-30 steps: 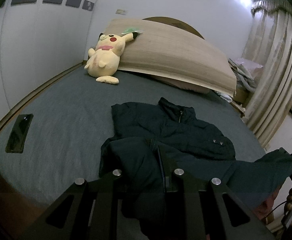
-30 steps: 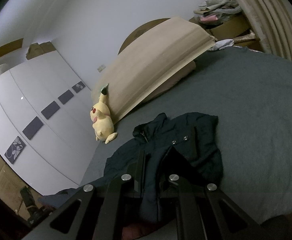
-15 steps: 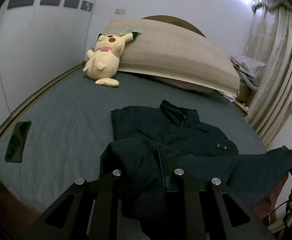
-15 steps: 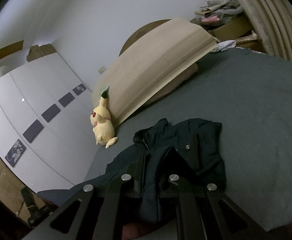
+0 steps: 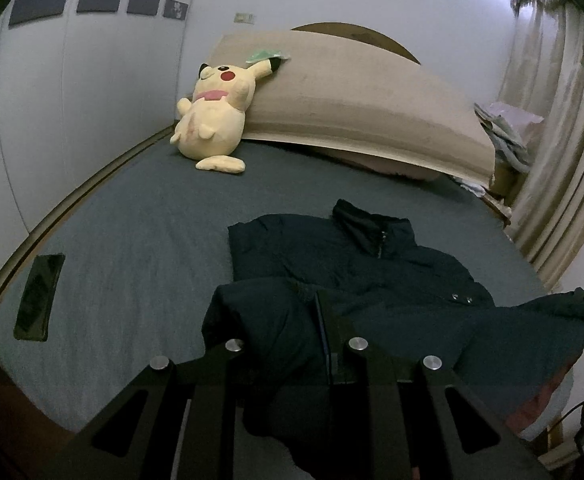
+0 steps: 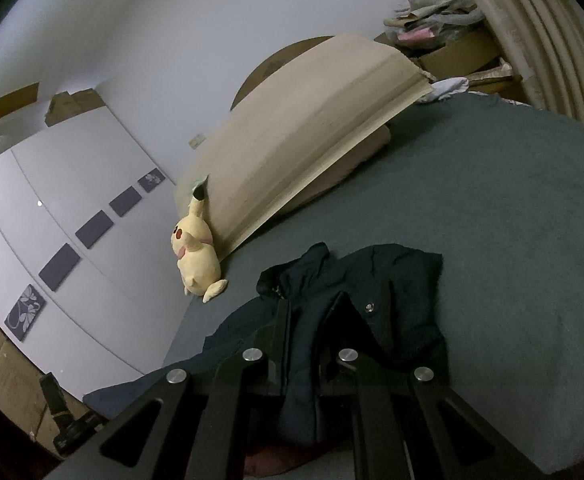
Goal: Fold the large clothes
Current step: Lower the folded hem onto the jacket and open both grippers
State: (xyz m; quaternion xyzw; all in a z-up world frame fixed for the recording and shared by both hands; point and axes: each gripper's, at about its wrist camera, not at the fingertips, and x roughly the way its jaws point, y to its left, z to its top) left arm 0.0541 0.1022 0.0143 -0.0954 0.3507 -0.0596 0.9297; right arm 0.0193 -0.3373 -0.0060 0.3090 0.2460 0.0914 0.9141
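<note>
A home bedroom: a grey-sheeted bed [image 5: 140,240] stretches ahead of the jaws, a yellow plush toy [image 5: 212,120] against its headboard [image 5: 351,104], curtains [image 5: 563,152] beyond.

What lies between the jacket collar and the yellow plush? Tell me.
Only bare grey bed cover separates the jacket from the plush; the left wrist view shows this best.

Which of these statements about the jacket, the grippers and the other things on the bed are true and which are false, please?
1. Both grippers are shut on the dark jacket. True: left gripper, right gripper.
2. The jacket's collar points toward the headboard. True.
3. The yellow plush toy lies on top of the jacket. False: it leans against the tan board, apart from the jacket.
4. A phone lies on the bed, left of the jacket. True.
5. The jacket is folded into a neat square. False: it lies spread out.
</note>
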